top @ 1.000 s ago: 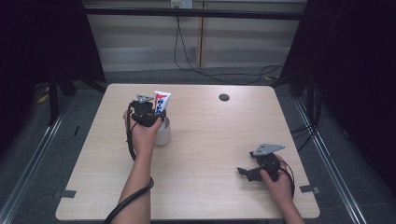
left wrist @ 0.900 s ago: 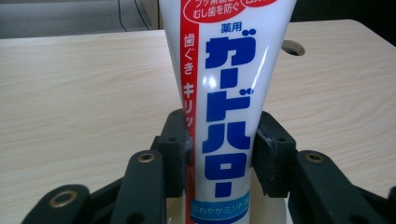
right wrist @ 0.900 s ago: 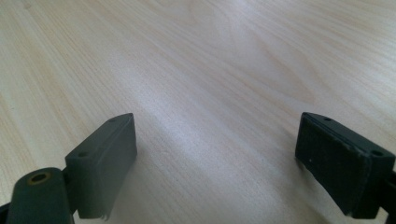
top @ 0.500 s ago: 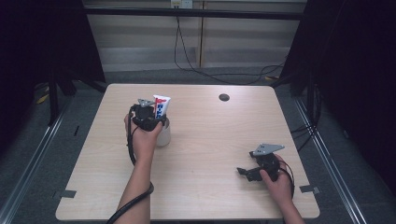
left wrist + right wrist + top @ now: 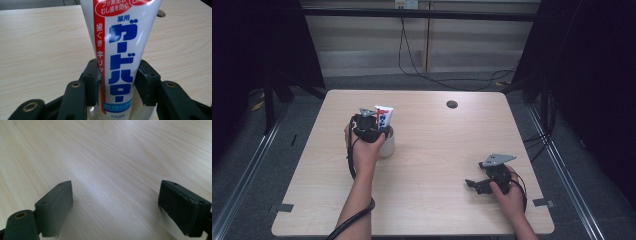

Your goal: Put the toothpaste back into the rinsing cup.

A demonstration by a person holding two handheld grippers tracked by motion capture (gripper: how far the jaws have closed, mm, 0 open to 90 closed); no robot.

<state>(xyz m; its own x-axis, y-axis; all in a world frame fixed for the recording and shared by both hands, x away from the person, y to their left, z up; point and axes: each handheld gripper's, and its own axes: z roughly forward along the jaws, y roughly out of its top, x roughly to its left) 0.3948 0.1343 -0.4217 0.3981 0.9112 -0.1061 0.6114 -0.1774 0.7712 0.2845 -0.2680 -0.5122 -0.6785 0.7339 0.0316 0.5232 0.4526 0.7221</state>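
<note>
Up in the high view, the left gripper (image 5: 371, 131) hung over a white cup (image 5: 387, 144) at the table's (image 5: 437, 145) left half, with a toothpaste tube (image 5: 384, 117) standing upright out of that cup. Across on the right, well apart, the right gripper (image 5: 479, 184) sat low near the front edge, a hand (image 5: 507, 192) wrapped round it, jaws pointing left. One dark round hole (image 5: 452, 104) sat near the far edge.

Over to the left gripper view: the tube (image 5: 122, 52) rose dead centre between the two black jaws, blue and red lettering facing the camera, its bottom end down inside the cup's rim (image 5: 150, 115). The jaws had just been opening, and they stood narrow on either side of the tube; the left pad seemed a hair clear, the right pad right at the tube's edge, and whether it pressed I couldn't tell.

Down to the right gripper view: jaws spread wide, bare wood grain of the table (image 5: 112, 157) between them, both pads hovering close above the surface
</note>
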